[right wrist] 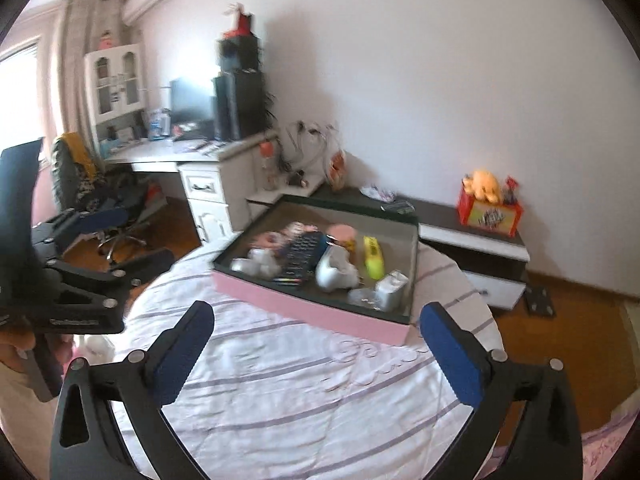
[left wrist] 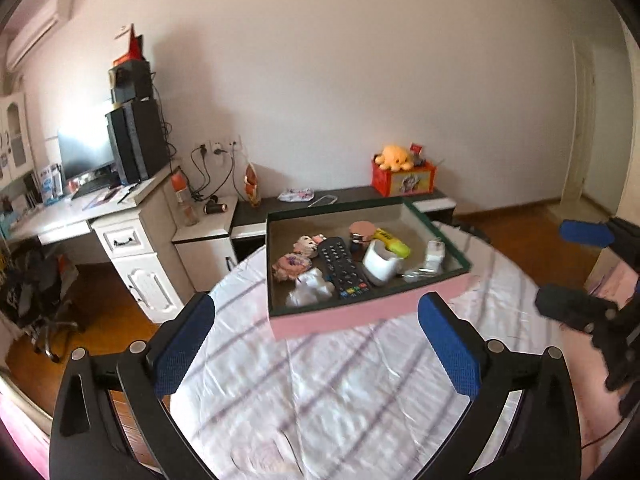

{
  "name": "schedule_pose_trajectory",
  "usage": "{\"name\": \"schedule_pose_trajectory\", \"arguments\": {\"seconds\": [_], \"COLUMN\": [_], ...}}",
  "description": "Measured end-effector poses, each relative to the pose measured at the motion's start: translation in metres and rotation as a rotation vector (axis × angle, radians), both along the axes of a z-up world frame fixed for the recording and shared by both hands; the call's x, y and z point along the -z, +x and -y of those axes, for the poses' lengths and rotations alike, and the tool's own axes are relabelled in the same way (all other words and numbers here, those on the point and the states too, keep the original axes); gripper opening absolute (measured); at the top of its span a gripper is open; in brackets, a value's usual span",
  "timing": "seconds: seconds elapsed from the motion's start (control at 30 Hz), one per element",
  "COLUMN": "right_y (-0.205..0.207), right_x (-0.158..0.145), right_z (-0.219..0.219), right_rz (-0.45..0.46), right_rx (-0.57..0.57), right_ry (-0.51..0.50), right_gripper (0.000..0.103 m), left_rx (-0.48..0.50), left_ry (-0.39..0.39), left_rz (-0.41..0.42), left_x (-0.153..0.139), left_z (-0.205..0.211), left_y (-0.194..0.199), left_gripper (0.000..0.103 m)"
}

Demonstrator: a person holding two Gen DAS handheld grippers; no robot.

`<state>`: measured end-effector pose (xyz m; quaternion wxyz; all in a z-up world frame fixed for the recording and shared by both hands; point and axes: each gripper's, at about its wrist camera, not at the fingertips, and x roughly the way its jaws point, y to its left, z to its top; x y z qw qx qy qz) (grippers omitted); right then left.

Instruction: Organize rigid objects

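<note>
A shallow pink box (left wrist: 360, 316) (right wrist: 320, 312) with a dark rim sits on a round table with a striped white cloth (left wrist: 340, 392) (right wrist: 300, 384). In the box lie a black remote (left wrist: 343, 266) (right wrist: 302, 254), a white mug (left wrist: 381, 261) (right wrist: 334, 270), a yellow highlighter (left wrist: 394, 240) (right wrist: 373, 258), a white charger (left wrist: 434, 254) (right wrist: 392, 290), a pink round case (left wrist: 362, 232) and small figurines (left wrist: 310, 290). My left gripper (left wrist: 316, 344) is open and empty in front of the box. My right gripper (right wrist: 316, 348) is open and empty, near the box's front side.
A white desk (left wrist: 132, 216) (right wrist: 208, 160) with a monitor and speakers stands at left, an office chair (right wrist: 100, 208) beside it. A low dark cabinet (left wrist: 352, 196) (right wrist: 472, 232) behind the table holds a red box with a yellow plush (left wrist: 402, 172) (right wrist: 490, 204).
</note>
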<state>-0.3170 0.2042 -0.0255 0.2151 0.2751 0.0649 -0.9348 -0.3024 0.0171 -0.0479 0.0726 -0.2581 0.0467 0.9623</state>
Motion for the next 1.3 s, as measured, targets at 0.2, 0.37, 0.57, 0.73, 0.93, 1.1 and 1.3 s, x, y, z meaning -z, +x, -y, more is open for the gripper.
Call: {"name": "schedule_pose_trajectory", "arguments": {"seconds": [0.2, 0.37, 0.57, 0.73, 0.93, 1.1, 1.3], "right_y": [0.052, 0.083, 0.111, 0.131, 0.156, 0.177, 0.199], "right_x": [-0.008, -0.014, -0.02, -0.023, -0.032, -0.043, -0.052], "right_z": [0.018, 0.026, 0.027, 0.023, 0.021, 0.02, 0.019], "right_rz": [-0.087, -0.148, -0.18, -0.206, -0.263, -0.323, -0.373], "right_rx": [0.034, 0.048, 0.048, 0.046, 0.088, 0.105, 0.123], "right_ry": [0.011, 0.021, 0.009, -0.021, -0.033, -0.05, -0.045], "right_gripper": [0.103, 0.103, 0.103, 0.103, 0.103, 0.103, 0.103], "left_rx": [0.006, 0.009, -0.007, -0.022, -0.079, -0.104, -0.102], "left_ry": [0.05, 0.051, 0.078, 0.044, -0.008, -0.011, 0.007], "left_rz": [-0.035, -0.07, -0.101, -0.16, -0.254, -0.305, -0.338], "left_x": [-0.003, -0.011, -0.021, -0.032, -0.048, -0.058, -0.065], "left_z": [0.006, 0.006, 0.013, 0.011, 0.006, 0.004, 0.004], "left_y": [0.06, 0.092, 0.121, 0.148, 0.178, 0.197, 0.216], "left_gripper": [0.103, 0.103, 0.103, 0.103, 0.103, 0.103, 0.103]}}
